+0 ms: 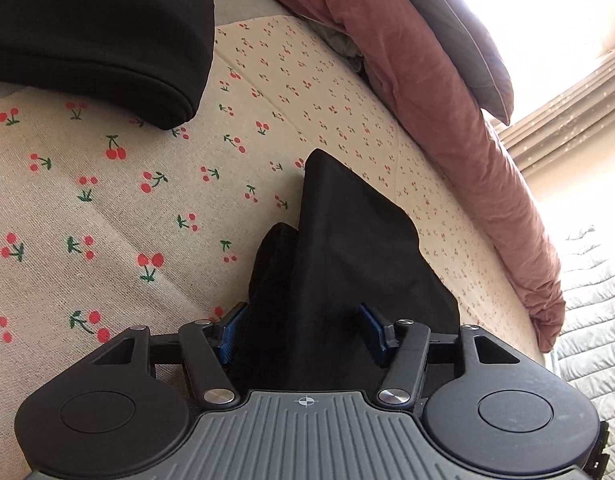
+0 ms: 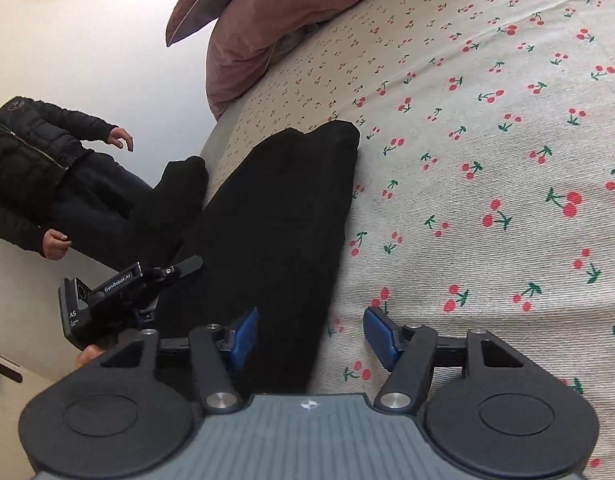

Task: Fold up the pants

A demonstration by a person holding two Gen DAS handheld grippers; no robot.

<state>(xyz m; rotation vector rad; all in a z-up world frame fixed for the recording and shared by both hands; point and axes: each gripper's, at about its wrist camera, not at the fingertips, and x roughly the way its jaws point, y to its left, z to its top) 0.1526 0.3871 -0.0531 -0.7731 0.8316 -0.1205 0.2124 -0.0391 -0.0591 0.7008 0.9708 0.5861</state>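
The black pants (image 2: 275, 216) lie on the cherry-print bed sheet (image 2: 487, 140), one leg stretching away from me, another part hanging off the bed's left edge. My right gripper (image 2: 307, 338) is open, its blue pads astride the near edge of the pants. In the left wrist view, my left gripper (image 1: 301, 334) is open with a bunch of black pants fabric (image 1: 347, 248) standing between its blue pads. Another fold of the pants (image 1: 107, 36) lies at the top left. The left gripper also shows in the right wrist view (image 2: 119, 300), at the left.
A rolled pink duvet (image 1: 447, 100) and a grey pillow (image 1: 459, 28) lie along the far side of the bed. A person in a black puffer jacket (image 2: 31, 168) stands beside the bed at the left. A quilted grey cover (image 1: 587, 320) is at the right.
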